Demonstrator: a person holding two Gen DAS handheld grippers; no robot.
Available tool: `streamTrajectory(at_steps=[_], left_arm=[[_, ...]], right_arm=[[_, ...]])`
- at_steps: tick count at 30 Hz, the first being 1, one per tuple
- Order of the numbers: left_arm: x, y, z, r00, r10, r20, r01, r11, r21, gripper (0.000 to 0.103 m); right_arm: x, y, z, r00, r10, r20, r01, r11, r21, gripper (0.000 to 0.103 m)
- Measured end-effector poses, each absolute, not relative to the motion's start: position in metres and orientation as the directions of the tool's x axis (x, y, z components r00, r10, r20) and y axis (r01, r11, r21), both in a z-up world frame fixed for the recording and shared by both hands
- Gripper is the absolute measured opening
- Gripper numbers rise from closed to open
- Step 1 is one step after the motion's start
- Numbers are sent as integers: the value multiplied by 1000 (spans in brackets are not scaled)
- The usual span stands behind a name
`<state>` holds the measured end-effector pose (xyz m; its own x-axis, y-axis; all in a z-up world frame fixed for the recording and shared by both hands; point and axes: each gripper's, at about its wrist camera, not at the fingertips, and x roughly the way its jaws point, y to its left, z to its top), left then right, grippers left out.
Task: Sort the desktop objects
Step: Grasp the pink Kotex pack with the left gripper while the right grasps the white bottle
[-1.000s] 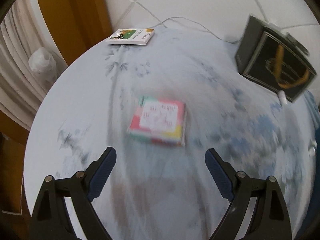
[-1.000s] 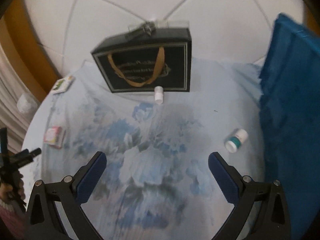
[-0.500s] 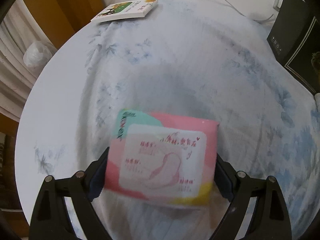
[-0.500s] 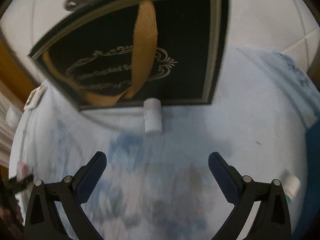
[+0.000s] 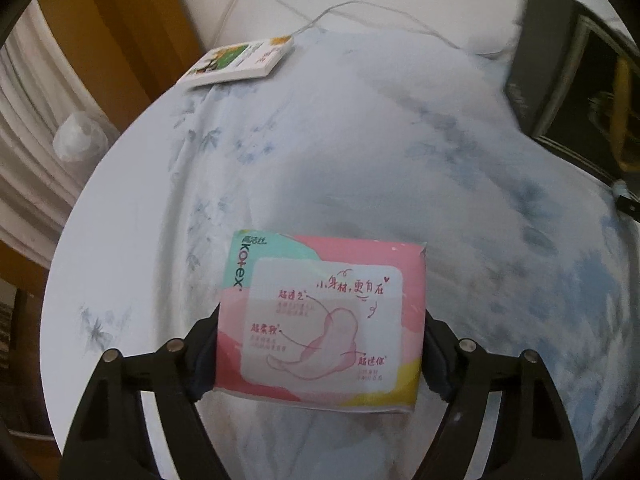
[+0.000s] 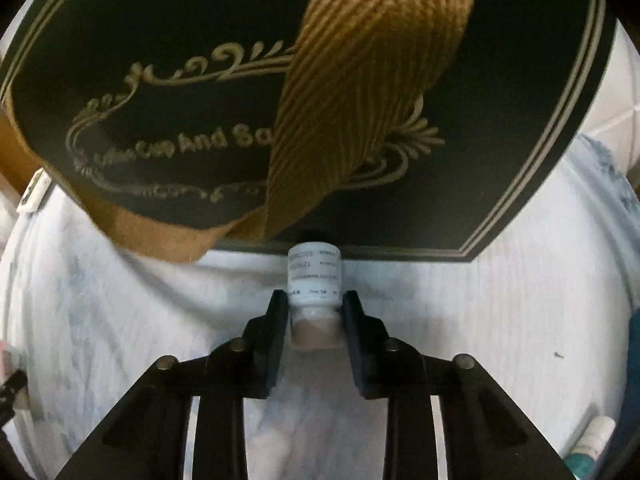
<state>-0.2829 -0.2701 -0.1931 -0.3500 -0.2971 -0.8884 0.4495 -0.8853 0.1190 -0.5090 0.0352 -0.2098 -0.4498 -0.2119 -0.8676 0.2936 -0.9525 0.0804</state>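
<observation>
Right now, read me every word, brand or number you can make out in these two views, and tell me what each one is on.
"Kotex", with "高洁丝" above it: on the pink packet between the left claw's pads.
"小身材,更自在": handwriting-style line on the same packet; the smaller pink captions are too small to read.
"...Cup And Sa...": gold script on the black gift bag, partly hidden by its brown handle.
Print on the small white bottle in the right claw: too blurred.
Print on the green-and-white box: unreadable.

The bench carries two flat packets: one pink pad pack near its front edge and one green-printed pack at its far left edge. There are two small bottles, a white one against the single black gift bag and a teal-capped one at the right edge.
</observation>
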Motion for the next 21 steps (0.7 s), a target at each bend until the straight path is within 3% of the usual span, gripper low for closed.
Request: streamTrajectory(at_steps=[11, 21], left_arm=[[-237, -178, -167, -424, -163, -891, 254, -965, 56, 80], [-171, -99, -123, -517, -90, -851, 72, -995, 62, 80]], right_arm=[[-404, 57, -163, -417, -300, -858, 361, -921, 147, 27], [-267, 75, -88, -465, -323, -824, 458, -885, 88, 27]])
